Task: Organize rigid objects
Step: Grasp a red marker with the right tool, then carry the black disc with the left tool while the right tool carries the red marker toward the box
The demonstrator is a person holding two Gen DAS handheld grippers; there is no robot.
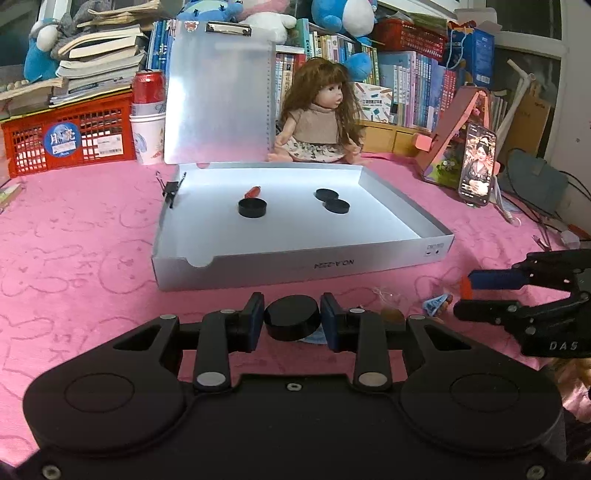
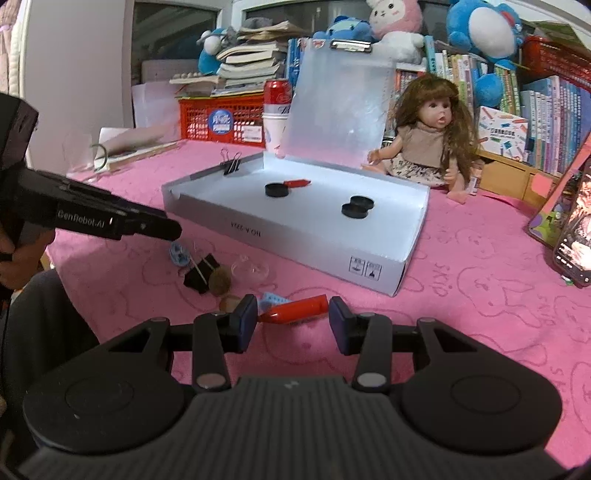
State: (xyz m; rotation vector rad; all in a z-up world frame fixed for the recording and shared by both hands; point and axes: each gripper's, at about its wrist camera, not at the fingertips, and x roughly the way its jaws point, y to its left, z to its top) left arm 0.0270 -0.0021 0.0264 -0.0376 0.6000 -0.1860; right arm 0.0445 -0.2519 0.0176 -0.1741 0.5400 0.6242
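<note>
My left gripper point(image 1: 292, 317) has its fingers clamped on a black puck point(image 1: 291, 316) just off the white box point(image 1: 295, 266) front wall, ready to join three inside. Right gripper point(image 2: 292, 317) fingers pinch a red piece point(image 2: 295, 309) endwise, same reason.

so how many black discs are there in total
4. Three lie in the white box: one by the red piece, two touching at the right. The fourth sits between the left tongs.

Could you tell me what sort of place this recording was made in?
Probably a home bedroom or study: rows of books, plush toys piled above them, and a doll sitting on a pink cloth.
</note>
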